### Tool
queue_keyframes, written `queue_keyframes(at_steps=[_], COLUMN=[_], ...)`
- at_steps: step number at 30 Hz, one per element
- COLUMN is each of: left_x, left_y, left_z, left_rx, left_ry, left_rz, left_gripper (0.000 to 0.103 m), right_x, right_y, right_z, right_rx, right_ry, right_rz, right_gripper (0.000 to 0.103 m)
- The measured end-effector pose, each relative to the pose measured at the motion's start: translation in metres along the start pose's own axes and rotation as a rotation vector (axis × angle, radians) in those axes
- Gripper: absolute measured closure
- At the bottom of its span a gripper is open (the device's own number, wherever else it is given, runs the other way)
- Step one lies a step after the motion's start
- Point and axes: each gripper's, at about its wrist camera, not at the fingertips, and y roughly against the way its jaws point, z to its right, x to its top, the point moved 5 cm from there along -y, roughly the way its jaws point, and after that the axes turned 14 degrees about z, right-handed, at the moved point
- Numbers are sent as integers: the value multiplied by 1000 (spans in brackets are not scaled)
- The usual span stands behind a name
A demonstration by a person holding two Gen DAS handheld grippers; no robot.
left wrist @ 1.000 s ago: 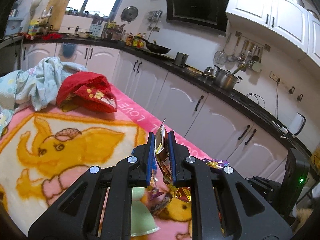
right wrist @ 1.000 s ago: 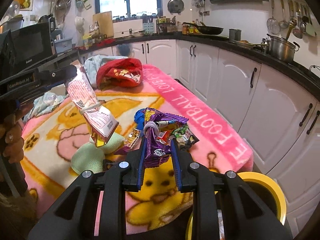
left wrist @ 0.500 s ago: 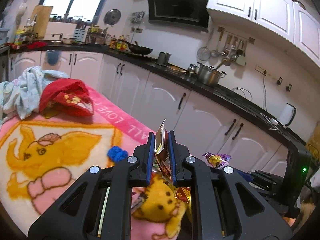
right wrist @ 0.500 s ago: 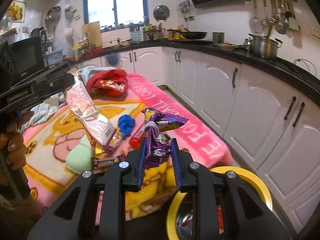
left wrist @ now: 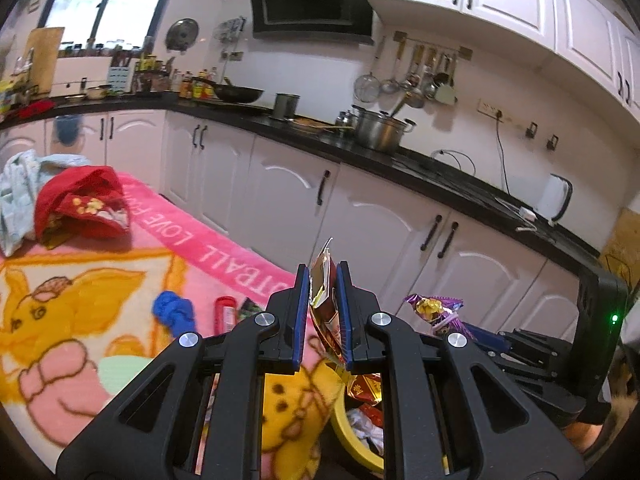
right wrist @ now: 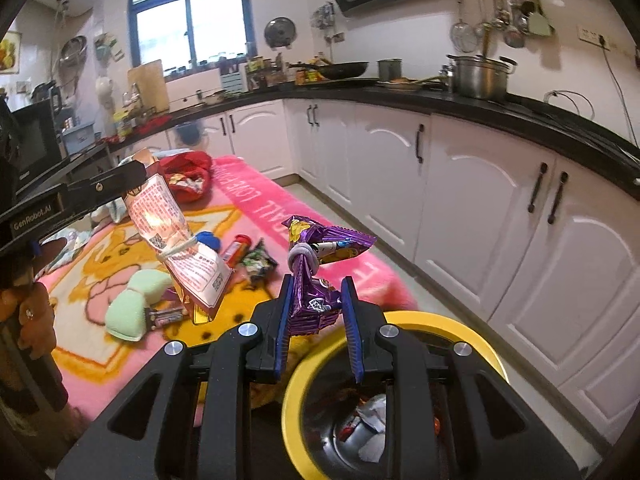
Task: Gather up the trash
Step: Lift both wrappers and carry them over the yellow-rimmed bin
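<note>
My left gripper (left wrist: 323, 276) is shut on a red and gold snack bag (left wrist: 326, 304); in the right wrist view that snack bag (right wrist: 180, 244) hangs over the blanket, tied with a white band. My right gripper (right wrist: 314, 280) is shut on a purple snack bag (right wrist: 320, 268) tied with a grey band, held just above the near rim of a yellow-rimmed trash bin (right wrist: 404, 318). In the left wrist view the purple snack bag (left wrist: 434, 308) shows to the right, and the trash bin (left wrist: 352, 436) with wrappers inside sits below my fingers.
A pink cartoon blanket (right wrist: 120, 344) covers the table and carries a green sponge (right wrist: 132, 308), a blue cloth ball (right wrist: 210, 239), a red tube (right wrist: 237, 249), small wrappers (right wrist: 260, 264) and a red cloth (right wrist: 186, 176). White kitchen cabinets (right wrist: 460, 200) line the right side. A hand (right wrist: 32, 312) holds the left gripper.
Both grippers have swung to the right, away from the blanket's middle, carrying their bags. The yellow bin has come fully into view under the right gripper and into the left wrist view.
</note>
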Motion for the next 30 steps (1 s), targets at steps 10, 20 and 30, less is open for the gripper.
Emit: queue_keyframes(at_steps=[10,20,30], left_x=[-25,-58,-93], left_y=[-25,-49,-69], left_z=[40,69,81], left_rx=[-63,-118,-156], left_ry=[-42,-67,-63], left_rz=[-42,-97,-157], left_gripper=[94,94,93], right_x=[-17,-40,-67], right_y=[14,20,14], right_z=[43,72,90], right_rx=[-73,-122,-152], right_ry=[-59,-82,-97], right_rz=[-11,-44,-103], right_gripper=[80,80,80])
